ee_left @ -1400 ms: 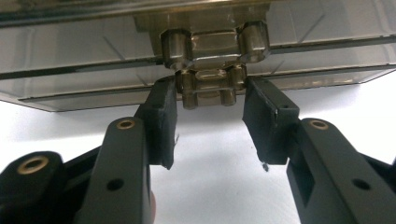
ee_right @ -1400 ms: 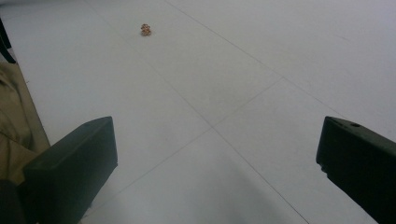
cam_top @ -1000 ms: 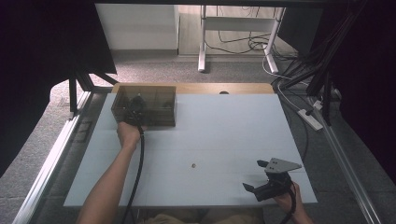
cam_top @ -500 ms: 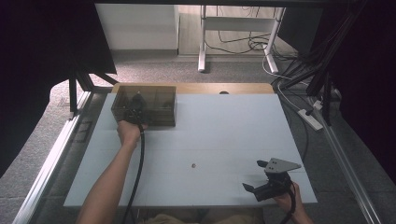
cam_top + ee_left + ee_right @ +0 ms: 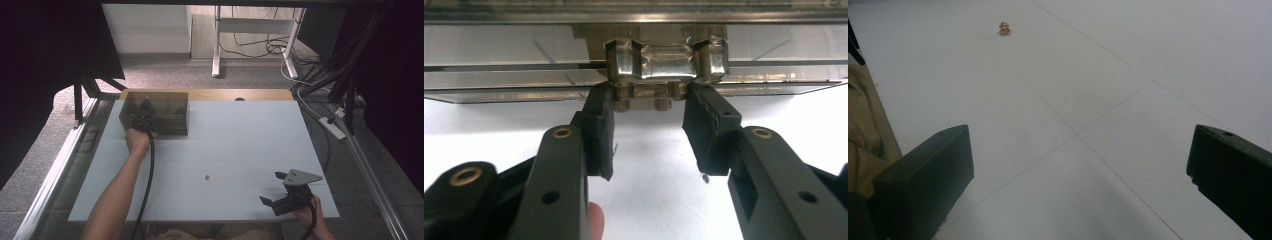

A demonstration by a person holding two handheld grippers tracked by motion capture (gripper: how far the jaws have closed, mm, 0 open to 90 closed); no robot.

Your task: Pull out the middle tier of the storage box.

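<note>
Latch step: we see left gripper (image 5: 649,125) half-open, jaws just been closing, straddling metal clasp (image 5: 666,62) of smoky clear plastic box (image 5: 155,112) at far-left of white surface (image 5: 240,150), not yet pinching. Next: squeeze, lift clasp. Right gripper (image 5: 1073,200) wide open, empty.

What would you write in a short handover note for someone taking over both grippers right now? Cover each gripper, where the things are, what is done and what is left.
Left gripper: at the metal latch on the smoky clear box, jaws either side of its lower tab and just closing; a firm grip cannot be confirmed.
Right gripper: open, empty, at the near right of the white table.
Small gold object: loose on the table, mid-front.
Done: left gripper lined up on the latch.
Left: probably work the latch and open the box; the gold object is untouched.
</note>
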